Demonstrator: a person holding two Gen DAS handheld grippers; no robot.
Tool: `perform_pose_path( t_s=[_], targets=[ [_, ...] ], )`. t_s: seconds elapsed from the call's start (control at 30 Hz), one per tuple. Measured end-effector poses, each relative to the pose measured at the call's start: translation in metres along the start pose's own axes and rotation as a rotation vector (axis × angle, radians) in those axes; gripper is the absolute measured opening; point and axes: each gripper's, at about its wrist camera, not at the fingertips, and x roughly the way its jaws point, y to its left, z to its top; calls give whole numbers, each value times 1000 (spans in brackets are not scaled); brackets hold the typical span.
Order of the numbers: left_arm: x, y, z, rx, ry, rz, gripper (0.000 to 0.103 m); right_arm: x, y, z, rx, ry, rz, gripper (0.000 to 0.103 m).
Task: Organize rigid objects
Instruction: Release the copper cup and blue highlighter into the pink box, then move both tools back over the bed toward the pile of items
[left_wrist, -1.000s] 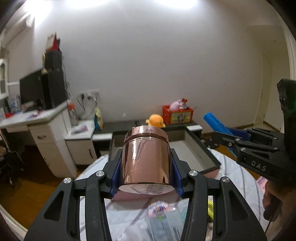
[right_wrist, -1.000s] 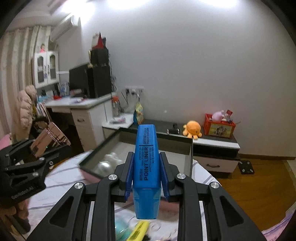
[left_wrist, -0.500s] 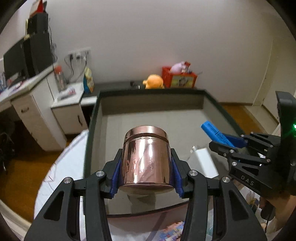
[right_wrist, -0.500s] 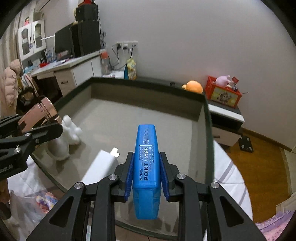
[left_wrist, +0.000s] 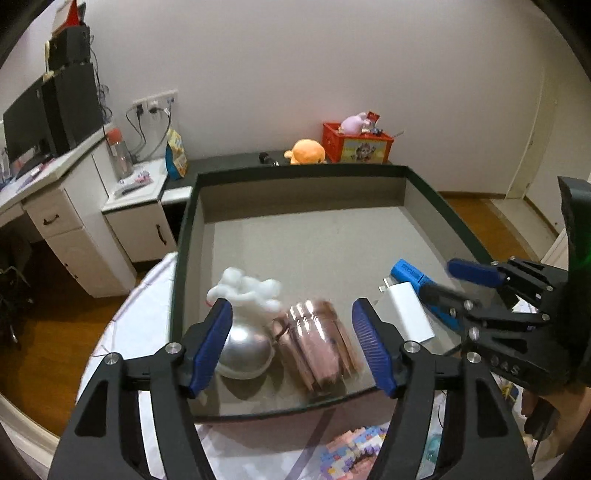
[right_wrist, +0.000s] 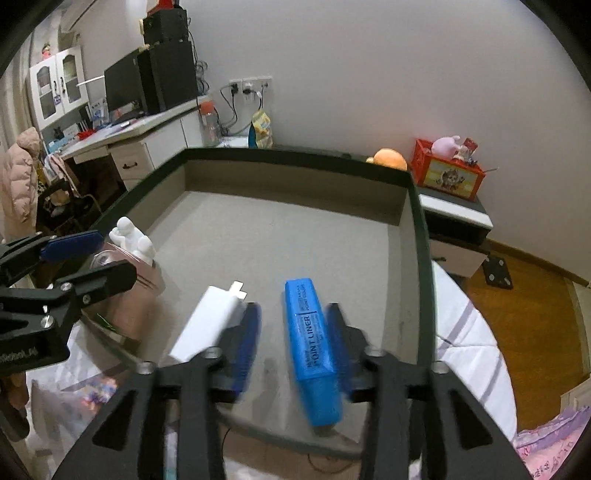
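Observation:
My left gripper (left_wrist: 291, 339) is open above the near edge of a dark-rimmed grey tray (left_wrist: 436, 199). A rose-gold metal jar (left_wrist: 317, 343), blurred, lies in the tray between and below its fingers. My right gripper (right_wrist: 293, 343) is open; a blue highlighter (right_wrist: 312, 343) lies between its fingers, close to the right pad, over the tray's near right part (right_wrist: 417, 221). The highlighter also shows in the left wrist view (left_wrist: 408, 271), with the right gripper (left_wrist: 454, 280) over it.
In the tray lie a white figurine (left_wrist: 247, 291) on a silver dome (left_wrist: 245, 350) and a white charger (left_wrist: 404, 314). The charger (right_wrist: 210, 321) lies left of the highlighter. Cabinets, a desk and toys stand behind the tray. Colourful items (left_wrist: 354, 454) lie on the cloth in front.
Both grippers have opened. The rose-gold jar has dropped out of my left gripper into the tray. The blue highlighter has come free of my right gripper's pads.

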Motion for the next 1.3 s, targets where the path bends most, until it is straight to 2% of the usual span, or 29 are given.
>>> perform_pose_path(
  t_s=[0.03, 0.17, 0.2, 0.23, 0.33, 0.43, 0.5, 0.53, 0.83, 1.0, 1.1, 1.3],
  targets=[
    [-6, 1, 0, -6, -11, -5, 78, -8, 1, -2, -5, -18, -8, 66],
    [-53, 2, -3, -18, -96, -8, 80, -41, 2, -4, 15, -81, 2, 68],
    [-70, 0, -5, -17, -131, -8, 82, -51, 3, -4, 22, -102, -2, 71],
    [-85, -2, -8, -20, -166, -9, 88, -66, 4, -6, 30, -134, -4, 83],
    [-138, -11, -26, -10, -288, 0, 101, -109, 11, -15, 34, -225, 17, 84],
    [-174, -16, -47, -14, -368, 35, 103, -148, 23, -29, 21, -294, 23, 85],
    [-193, -19, -63, -19, -397, 53, 103, -172, 31, -41, 13, -341, 27, 91],
    [-203, -21, -73, -21, -416, 62, 103, -186, 36, -50, 13, -369, 13, 103],
    [-263, -36, -137, -33, -468, 77, 103, -260, 63, -116, 17, -521, -46, 103],
    [-280, -54, -166, -7, -500, 101, 103, -281, 81, -152, 13, -594, -130, 103],
    [-282, -63, -179, 16, -520, 125, 103, -284, 82, -168, 10, -603, -163, 103],
    [-265, -66, -191, 17, -456, 115, 103, -264, 72, -187, 43, -505, -168, 103]
  ],
)
